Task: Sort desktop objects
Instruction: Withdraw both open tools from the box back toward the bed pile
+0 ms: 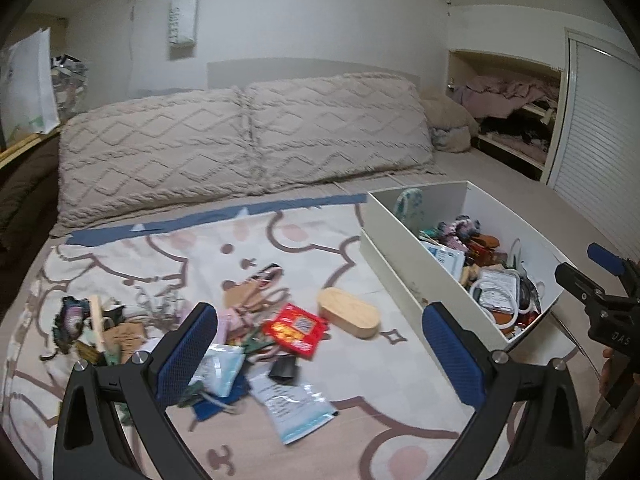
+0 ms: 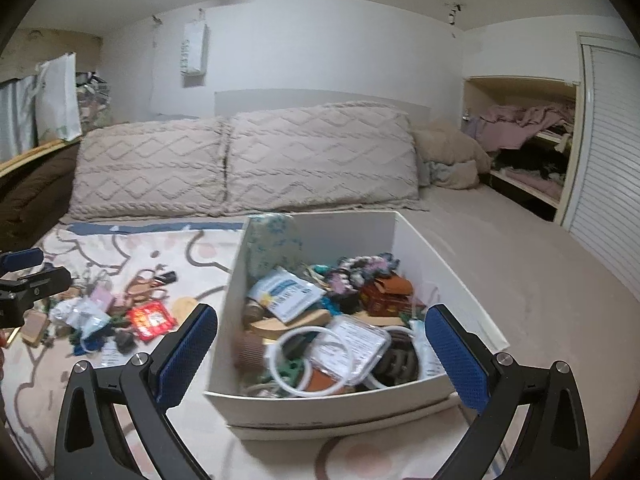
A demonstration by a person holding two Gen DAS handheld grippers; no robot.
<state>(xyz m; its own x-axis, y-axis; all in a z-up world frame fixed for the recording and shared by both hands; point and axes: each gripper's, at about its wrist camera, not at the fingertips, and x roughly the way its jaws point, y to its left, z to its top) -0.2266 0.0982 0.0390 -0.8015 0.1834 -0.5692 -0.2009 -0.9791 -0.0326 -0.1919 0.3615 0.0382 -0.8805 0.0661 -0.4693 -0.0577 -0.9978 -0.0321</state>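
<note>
A pile of small items lies on the patterned blanket [image 1: 280,248]: a red packet [image 1: 295,329], a wooden oval case [image 1: 349,311], a clear printed pouch [image 1: 294,406] and several cards and cords. My left gripper [image 1: 320,354] is open and empty, hovering above the pile. A white box [image 2: 320,402] holds several sorted items, among them a white ring [image 2: 308,354] and a clear packet [image 2: 354,346]. My right gripper [image 2: 322,356] is open and empty, over the box's near end. The box also shows in the left wrist view [image 1: 404,264], right of the pile.
Two quilted pillows [image 1: 244,140] lie across the bed's head. A wall niche [image 1: 516,116] stuffed with clothes and a louvred door [image 1: 600,176] stand at the right. A white bag [image 1: 30,84] stands at the far left. The bed's right side is plain sheet [image 2: 520,280].
</note>
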